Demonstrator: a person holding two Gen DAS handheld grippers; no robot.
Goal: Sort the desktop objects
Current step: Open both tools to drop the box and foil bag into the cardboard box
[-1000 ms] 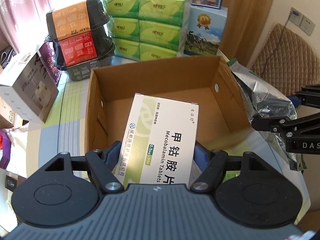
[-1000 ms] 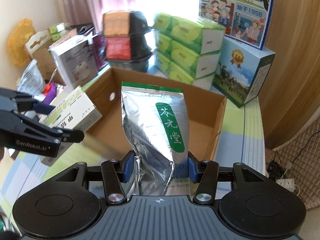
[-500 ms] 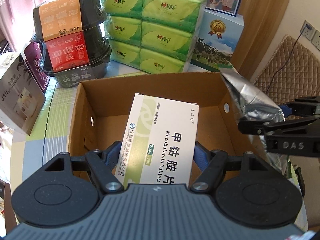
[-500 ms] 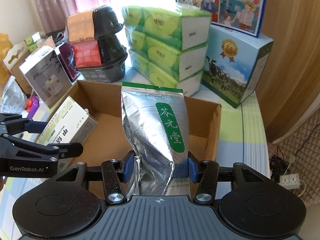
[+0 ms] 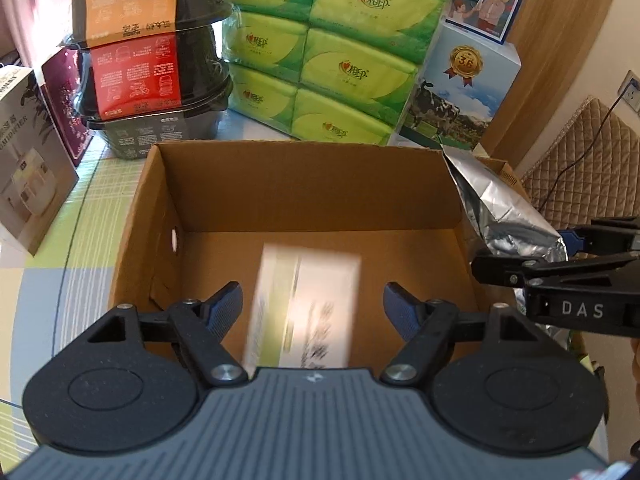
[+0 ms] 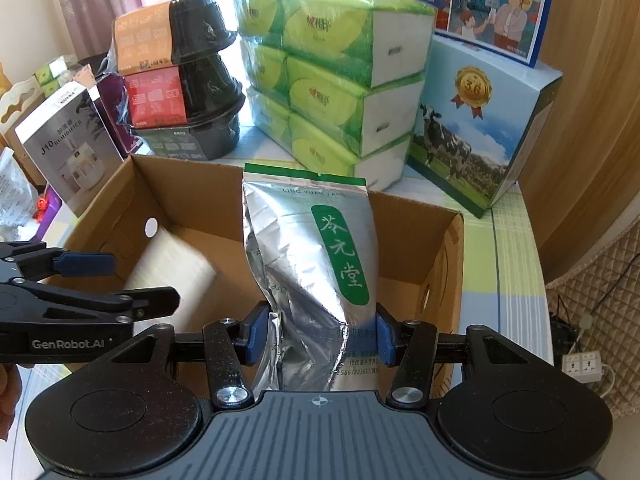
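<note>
An open cardboard box [image 5: 304, 184] [image 6: 444, 256] sits on the table in front of both grippers. My left gripper [image 5: 312, 304] is open above the box; the white medicine box [image 5: 304, 304] [image 6: 172, 268], blurred by motion, is falling free between its spread fingers into the cardboard box. My right gripper [image 6: 316, 336] is shut on a silver foil pouch [image 6: 308, 256] with a green label, held upright over the box's near right side. In the left wrist view the pouch [image 5: 500, 208] and right gripper appear at the box's right wall.
Behind the box stand stacked black noodle bowls [image 5: 148, 56] [image 6: 180, 76], a block of green tissue packs [image 5: 320, 52] [image 6: 332, 76] and a blue milk carton [image 5: 460, 88] [image 6: 480, 128]. A humidifier box [image 5: 28, 160] [image 6: 68, 144] stands left. A quilted chair [image 5: 592, 160] is right.
Both grippers moved forward over the cardboard box. My left gripper opened and let go of the medicine box, which is now dropping. The right gripper still holds the pouch.
</note>
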